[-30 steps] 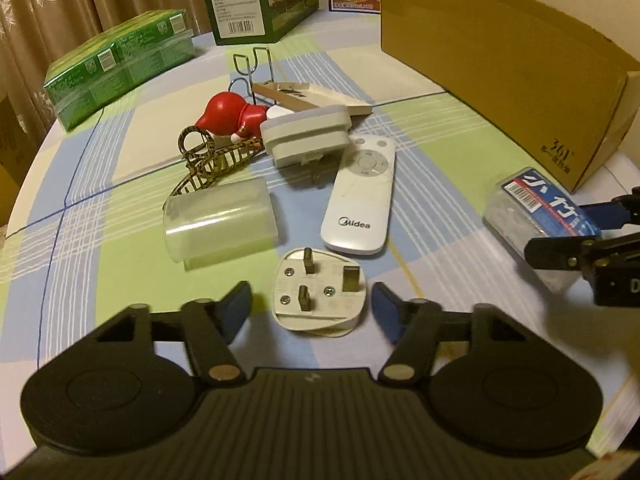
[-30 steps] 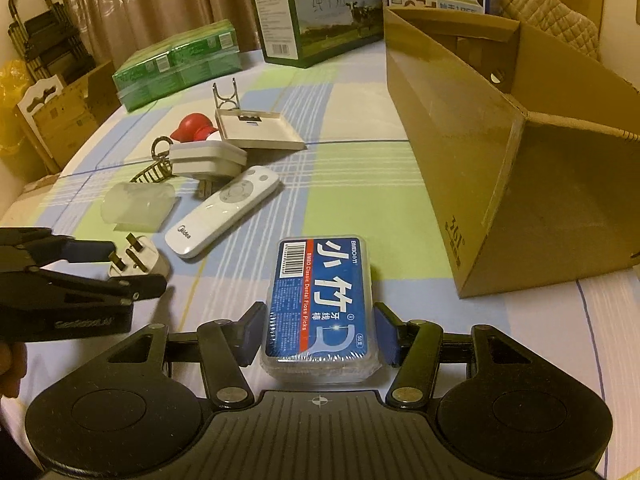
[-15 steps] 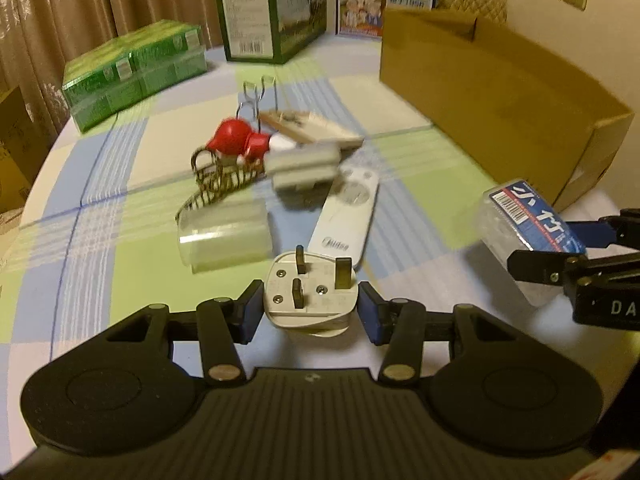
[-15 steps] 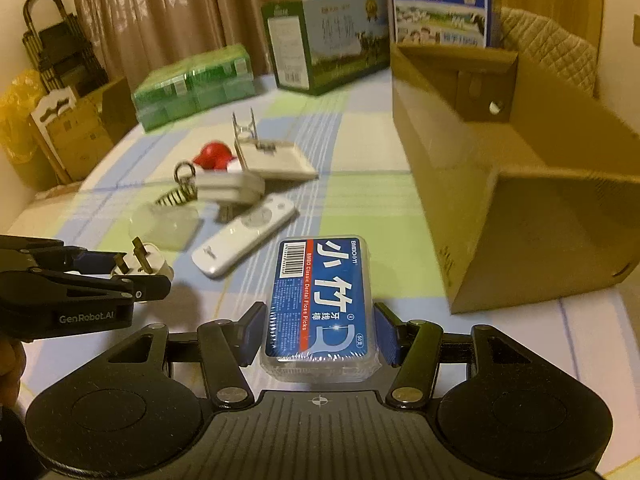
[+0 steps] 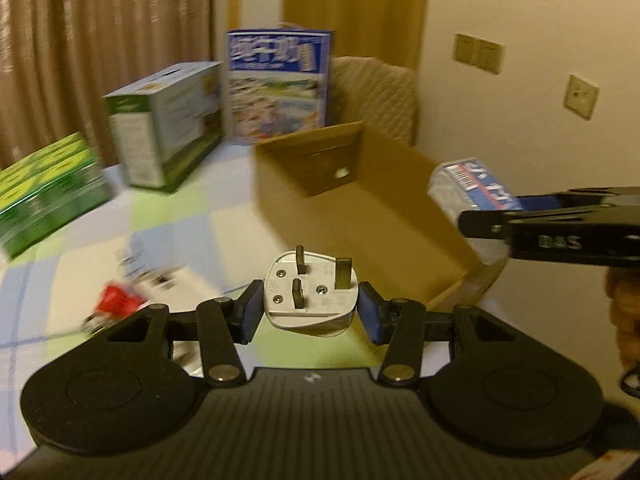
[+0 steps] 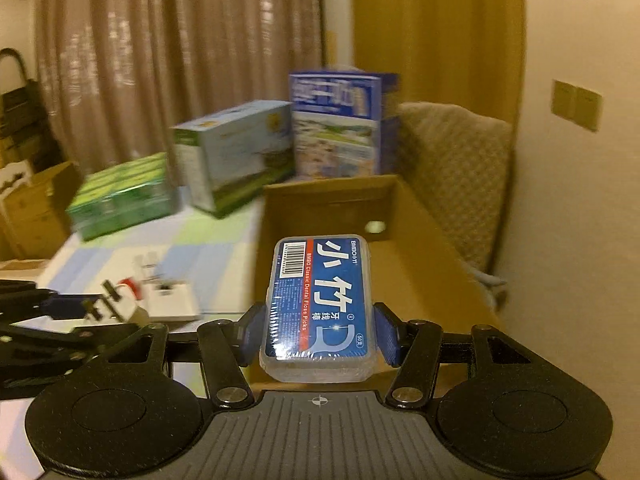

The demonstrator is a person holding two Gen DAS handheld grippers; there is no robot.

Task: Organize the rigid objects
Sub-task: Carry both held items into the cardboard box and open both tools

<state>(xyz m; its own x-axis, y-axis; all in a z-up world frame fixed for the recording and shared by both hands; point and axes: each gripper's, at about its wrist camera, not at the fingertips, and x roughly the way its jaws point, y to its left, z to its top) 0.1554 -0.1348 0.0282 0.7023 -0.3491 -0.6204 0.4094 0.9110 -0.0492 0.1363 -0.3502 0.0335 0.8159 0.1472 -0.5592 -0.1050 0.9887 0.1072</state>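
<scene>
**Plug and floss box held up by the carton**

We see a white three-pin plug, pins facing up toward the camera, clamped off the table just left of the open cardboard box. The clear floss-pick box with its blue label up hangs gripped above the cardboard box's near end.

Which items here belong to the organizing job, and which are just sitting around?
In the job:
- white plug, held in the left gripper
- dental floss pick box, held in the right gripper
- open cardboard box

Lying about:
- green milk carton
- blue milk carton
- green packs
</scene>
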